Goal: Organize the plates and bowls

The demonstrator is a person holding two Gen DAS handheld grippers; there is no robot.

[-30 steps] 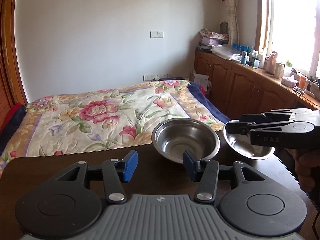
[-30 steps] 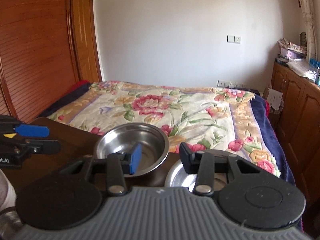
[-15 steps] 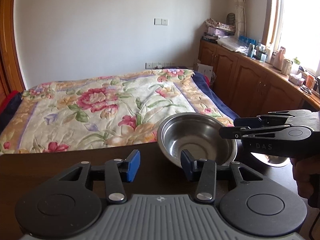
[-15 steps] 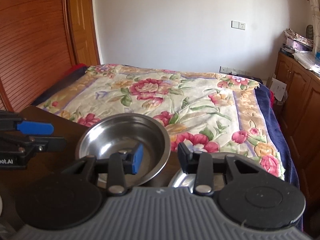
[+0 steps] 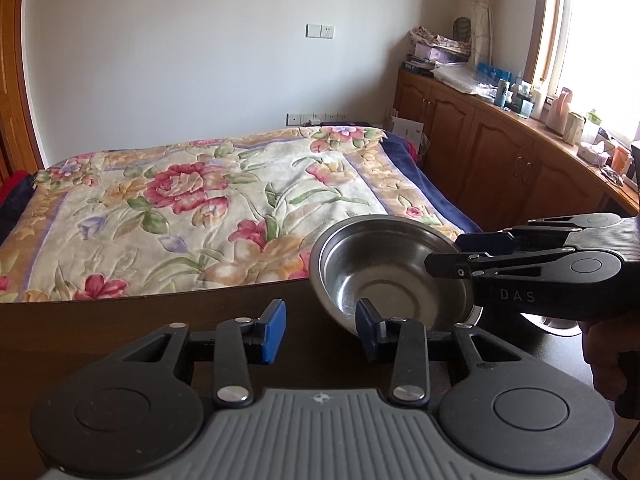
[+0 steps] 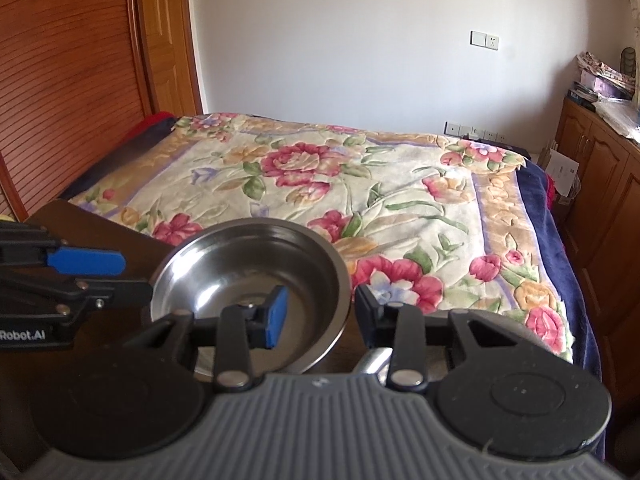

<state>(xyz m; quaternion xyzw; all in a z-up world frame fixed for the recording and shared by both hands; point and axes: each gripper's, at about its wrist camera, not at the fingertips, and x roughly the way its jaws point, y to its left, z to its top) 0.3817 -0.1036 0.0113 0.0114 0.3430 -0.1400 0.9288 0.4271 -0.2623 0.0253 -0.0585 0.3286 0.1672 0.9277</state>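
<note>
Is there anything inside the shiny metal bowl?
The metal bowl looks empty; only its shiny bottom shows. The right gripper hides part of its near side: one blue finger sits inside, the other outside the rim.

Bowl (image 5: 394, 276): polished steel, glossy, faint ring marks inside. Table (image 5: 120, 320): dark wood, smooth, low sheen. Left gripper (image 5: 320, 330): matt black plastic, blue pads (image 5: 274, 332), ribbed grey body, shiny metal rivets. Bedspread (image 5: 192, 208) at 12 o'clock: plush floral cloth, embossed. Cabinets (image 5: 500, 160) at 2 o'clock: varnished wood. Slatted wardrobe door (image 6: 68, 80): reddish wood.
</note>
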